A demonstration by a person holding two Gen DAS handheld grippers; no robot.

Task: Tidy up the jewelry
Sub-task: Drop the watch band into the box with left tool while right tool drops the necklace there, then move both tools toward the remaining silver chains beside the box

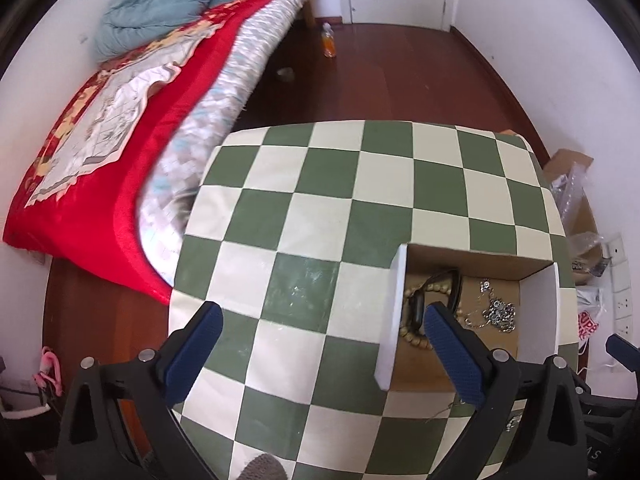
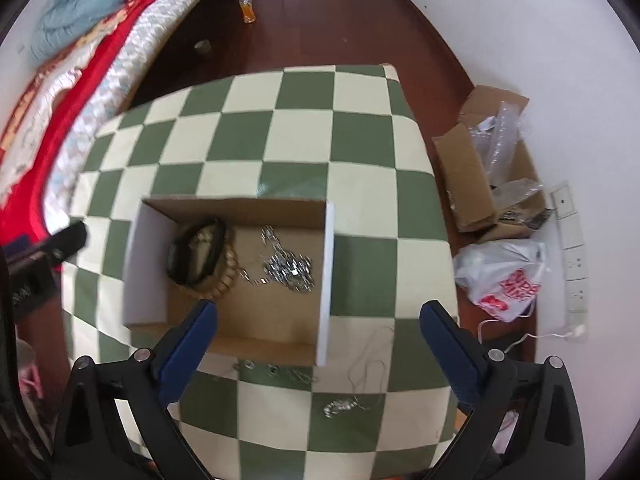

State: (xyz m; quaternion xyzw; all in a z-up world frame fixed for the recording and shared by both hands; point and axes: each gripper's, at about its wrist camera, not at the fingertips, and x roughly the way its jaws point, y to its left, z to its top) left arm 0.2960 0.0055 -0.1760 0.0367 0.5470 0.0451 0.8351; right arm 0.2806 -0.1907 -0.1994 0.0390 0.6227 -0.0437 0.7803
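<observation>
left gripper point(image 1: 322, 320): fingers wide apart, empty
right gripper point(image 2: 318, 316): fingers wide apart, empty
shallow brown cardboard box point(image 2: 256, 316): holds silver chain jewelry point(image 2: 290, 270)

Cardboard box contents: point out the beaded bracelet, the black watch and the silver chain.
beaded bracelet point(image 2: 226, 278), right wrist view, on its wooden beads at the lower right.
black watch point(image 2: 175, 258), right wrist view, on its dark face.
silver chain point(image 2: 290, 270), right wrist view, middle of the heap.

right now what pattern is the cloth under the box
Green and cream checks on the cloth; the right wrist view shows it best.

Checkered table point(image 2: 280, 128) with cardboard box point(image 2: 224, 208), loose silver chains point(image 2: 340, 405).
</observation>
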